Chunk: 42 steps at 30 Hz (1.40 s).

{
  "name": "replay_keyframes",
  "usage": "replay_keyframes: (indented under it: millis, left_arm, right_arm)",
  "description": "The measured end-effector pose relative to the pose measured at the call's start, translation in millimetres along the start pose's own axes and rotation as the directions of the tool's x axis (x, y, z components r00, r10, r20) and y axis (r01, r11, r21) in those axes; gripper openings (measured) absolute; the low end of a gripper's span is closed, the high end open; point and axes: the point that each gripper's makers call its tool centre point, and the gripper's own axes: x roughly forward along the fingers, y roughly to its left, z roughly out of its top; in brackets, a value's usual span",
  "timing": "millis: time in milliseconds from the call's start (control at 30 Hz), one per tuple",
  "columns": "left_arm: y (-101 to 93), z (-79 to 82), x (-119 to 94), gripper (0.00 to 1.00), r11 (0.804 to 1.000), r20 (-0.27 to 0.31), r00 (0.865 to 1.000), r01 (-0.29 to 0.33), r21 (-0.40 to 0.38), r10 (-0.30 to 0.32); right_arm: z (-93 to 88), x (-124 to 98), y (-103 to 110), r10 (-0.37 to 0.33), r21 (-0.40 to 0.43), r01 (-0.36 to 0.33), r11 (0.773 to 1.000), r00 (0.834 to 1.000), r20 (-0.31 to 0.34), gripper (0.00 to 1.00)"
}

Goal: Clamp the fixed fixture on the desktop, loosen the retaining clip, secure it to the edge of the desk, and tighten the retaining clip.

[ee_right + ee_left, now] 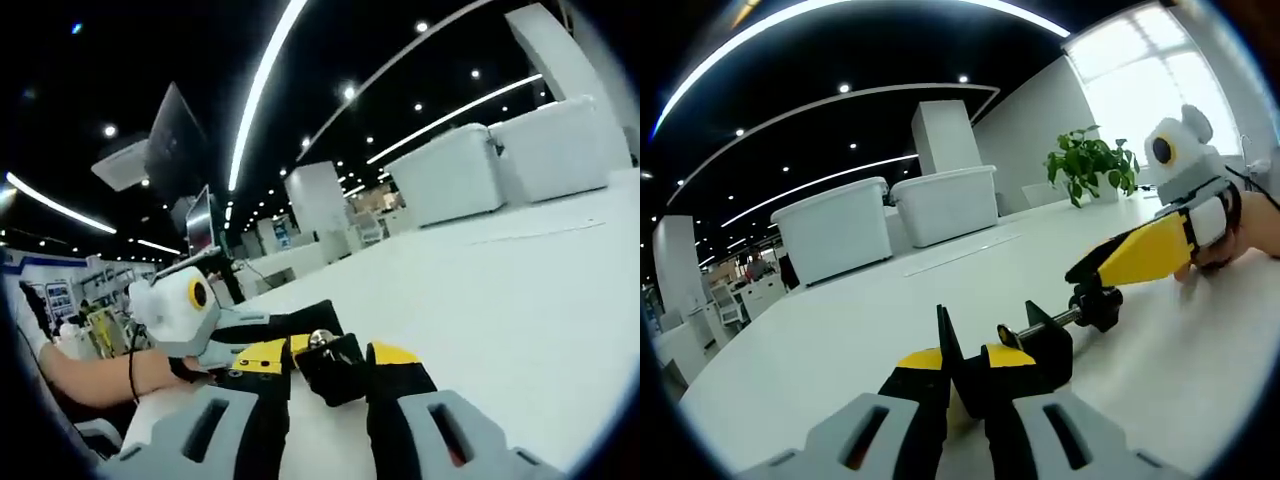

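Left gripper view. My left gripper (962, 385) has its fingers (923, 375) closed down on the black body of the clamp fixture (1025, 355), which lies on the white tabletop (840, 350) just ahead of me. I judge this hold is meant to steady the fixture. From its far side the threaded rod (1055, 322) runs right to the black knob (1100, 305), where the right gripper (1110, 268) reaches in with yellow fingers and touches or grips that knob. Two white bins (890, 220) stand far back, a potted plant (1092, 165) far right by a bright window.

Right gripper view. My right gripper (330, 370) fingers (395, 362) are nearly closed around the knob (335, 365), presumably to turn the retaining screw loose. The left gripper (215, 330) lies just beyond, to the left. The tabletop (520, 290) stretches right toward the bins (500, 165); the ceiling is dark with strip lights.
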Motion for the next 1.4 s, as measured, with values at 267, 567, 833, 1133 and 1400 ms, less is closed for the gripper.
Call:
replay_keyframes:
  millis: [267, 567, 833, 1133, 1400]
  left_arm:
    - [1.4, 0.2, 1.5, 0.12, 1.0, 0.0, 1.0, 0.0, 0.001, 0.0]
    - [0.9, 0.4, 0.9, 0.12, 1.0, 0.0, 1.0, -0.001, 0.001, 0.001]
    - [1.2, 0.3, 0.8, 0.12, 1.0, -0.001, 1.0, -0.004, 0.0, 0.004]
    - [0.7, 0.3, 0.3, 0.12, 1.0, -0.001, 1.0, -0.002, -0.005, 0.002]
    - [0.1, 0.2, -0.1, 0.13, 1.0, -0.001, 1.0, 0.0, -0.005, 0.0]
  right_arm:
    - [-6.7, 0.8, -5.1, -0.032, -0.018, 0.031, 0.999, 0.999, -0.032, 0.22]
    - [-4.2, -0.1, 5.9, -0.063, -0.351, 0.063, 0.934, 0.998, 0.011, 0.21]
    - [-2.2, 2.4, 7.6, -0.102, -0.501, 0.103, 0.859, 0.994, 0.03, 0.21]
    - [13.0, -10.6, -2.5, -0.091, -0.162, 0.104, 0.981, 0.992, 0.082, 0.28]
    - [-5.8, -1.5, -8.3, -0.099, -0.188, 0.094, 0.978, 0.995, -0.016, 0.25]
